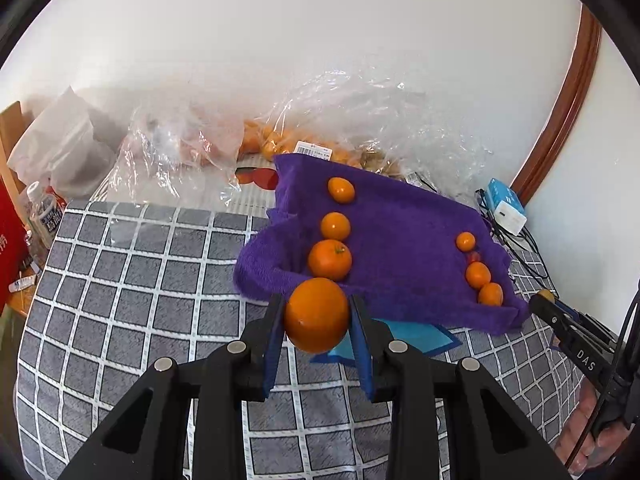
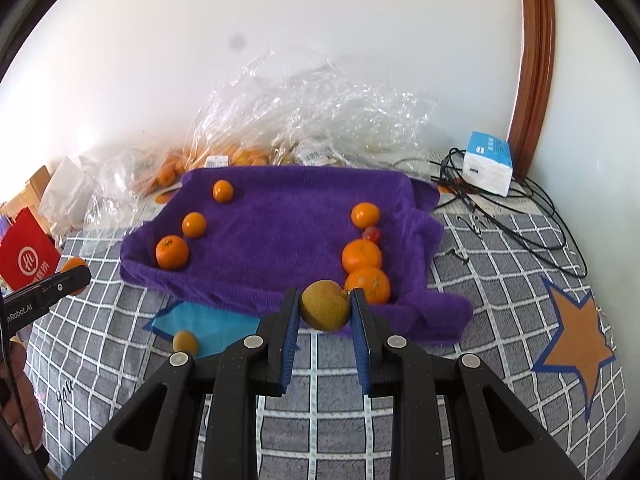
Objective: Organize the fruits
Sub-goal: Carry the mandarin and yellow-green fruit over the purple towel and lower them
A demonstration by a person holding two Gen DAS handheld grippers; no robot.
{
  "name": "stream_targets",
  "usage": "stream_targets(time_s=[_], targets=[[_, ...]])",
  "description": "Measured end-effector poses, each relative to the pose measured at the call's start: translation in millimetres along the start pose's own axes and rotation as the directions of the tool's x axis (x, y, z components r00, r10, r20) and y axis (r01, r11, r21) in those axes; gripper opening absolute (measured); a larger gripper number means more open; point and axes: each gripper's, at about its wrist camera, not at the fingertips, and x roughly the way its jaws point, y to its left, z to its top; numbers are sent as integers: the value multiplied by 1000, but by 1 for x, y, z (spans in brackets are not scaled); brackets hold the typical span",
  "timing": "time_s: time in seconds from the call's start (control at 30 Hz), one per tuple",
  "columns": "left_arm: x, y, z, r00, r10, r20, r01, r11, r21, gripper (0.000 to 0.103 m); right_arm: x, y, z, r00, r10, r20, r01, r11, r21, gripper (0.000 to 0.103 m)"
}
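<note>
Checked grey cloth (image 2: 500,264) covers the whole table, white wall behind it, wood door frame (image 2: 538,60) off to the right. A pile of clear plastic bags (image 2: 312,120) with more oranges inside sits along the wall, plus a white-and-blue box (image 2: 488,162) on a tangle of black cables, and a red bag (image 2: 26,260) on the left edge.

Next biggest is the purple towel (image 2: 288,232), rumpled at the front edge. Two rows of fruit are lined up on it: three oranges in the left row (image 2: 194,224), three oranges and one small red fruit in the right row (image 2: 362,254).

Left gripper (image 1: 317,320) is clamped on an orange (image 1: 317,314), held clear of the table just in front of the left row. Right gripper (image 2: 326,312) is pinching a brownish-green fruit (image 2: 326,310), looks like a kiwi, just in front of the right row. Another one like it (image 2: 185,342) lies on the table cloth by the blue paper (image 2: 208,322) peeking out from under the towel.

My take: the orange belongs at the near end of the left row, so carry it over the towel's bunched lip and set it down gently before opening, or it'll roll off. I can't tell where the brown fruit is meant to go; round as it is, I'd nestle it against a neighbour.
</note>
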Motion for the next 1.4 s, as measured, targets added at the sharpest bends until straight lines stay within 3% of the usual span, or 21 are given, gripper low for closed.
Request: stream_targets(time_s=[0.3,0.77,0.93,1.23,1.33,1.4], targets=[[21,28,24,1000,10,-14,-11,996,-94,30,20,-5,30,1000,10,12,-10,1000,26,25],[88,-9,65,999,16,-51,-17,1000,-20,30,104,10,32,991,53,-124,-61,996,-59,25],[111,-10,74,997,52,-51,-52,999,-15,30,118,16,31,986,85,-145,-95,994,-63,25],[138,-6,76,987,156,-48,-157,987,-19,30,134,25,26,983,56,-176,-74,992,-101,25],[141,-10,77,985,165,-40,-165,986,4,30,134,26,26,985,49,-168,-66,993,-99,26],[142,-12,78,988,149,-43,-149,989,6,30,135,26,27,982,49,-180,-67,993,-95,32]])
